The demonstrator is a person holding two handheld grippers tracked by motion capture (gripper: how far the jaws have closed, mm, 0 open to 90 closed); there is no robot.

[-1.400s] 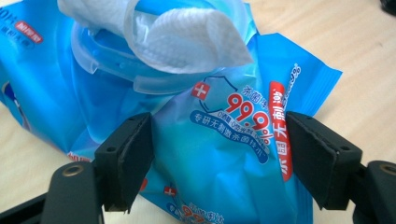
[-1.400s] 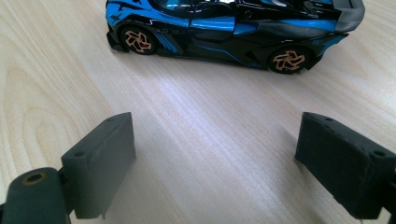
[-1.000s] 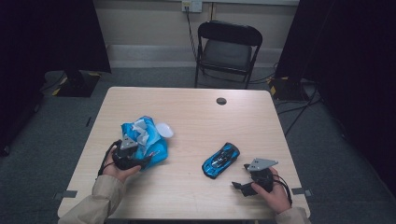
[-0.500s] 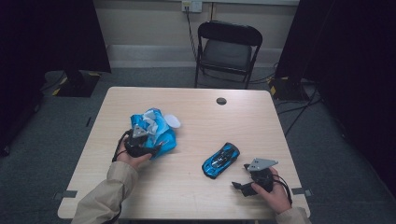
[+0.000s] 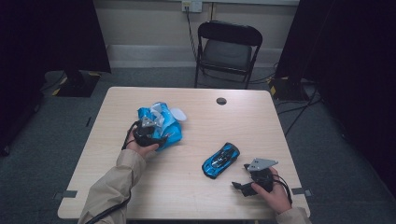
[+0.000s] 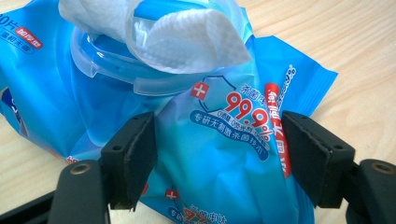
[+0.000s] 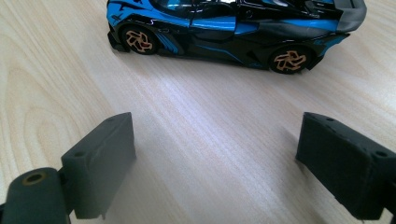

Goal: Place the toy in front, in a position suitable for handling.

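A blue pack of wet wipes lies left of the table's middle, its clear lid flipped up and a white wipe sticking out of the opening. My left gripper comes at it from the near side and is shut on the pack, with both black pads pressed into the soft wrapper. A blue and black toy car stands on the wood at the right. My right gripper rests just behind the car, open, with bare table between its jaws.
The wooden table has a small black round disc near its far edge. A black folding chair stands beyond the table. Dark curtains hang at both sides, and cables run over the floor at the right.
My left gripper has carried the wipes pack to the right, toward the table's middle. The right gripper and the toy car have stayed where they were.
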